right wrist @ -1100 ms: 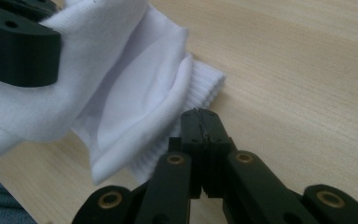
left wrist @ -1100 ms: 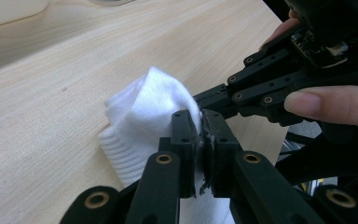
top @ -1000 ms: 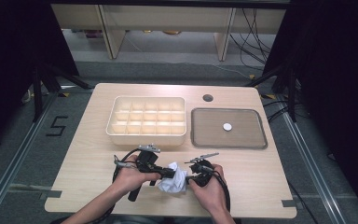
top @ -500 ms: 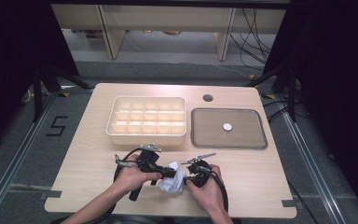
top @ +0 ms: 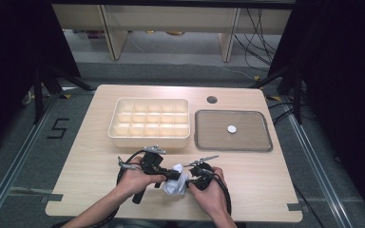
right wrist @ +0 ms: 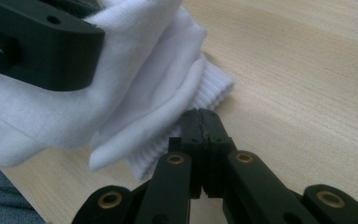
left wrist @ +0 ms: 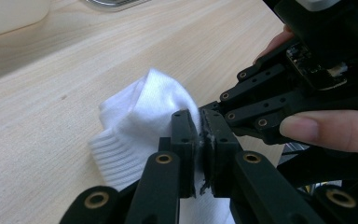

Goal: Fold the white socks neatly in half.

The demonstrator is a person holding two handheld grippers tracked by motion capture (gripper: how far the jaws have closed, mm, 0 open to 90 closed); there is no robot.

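Both jaws are clamped tight on the white sock (top: 176, 184) at lower centre of the surface (top: 266, 190), left gripper (left wrist: 200, 140) and right gripper (right wrist: 200, 135), so keep both grips even while you fold.

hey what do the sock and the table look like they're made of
Sock: white knit fabric, likely cotton blend; ribbed cuff and soft folds show. Table: light wood or wood-look laminate, matte; fine straight grain lines run along it, so which one is unclear.
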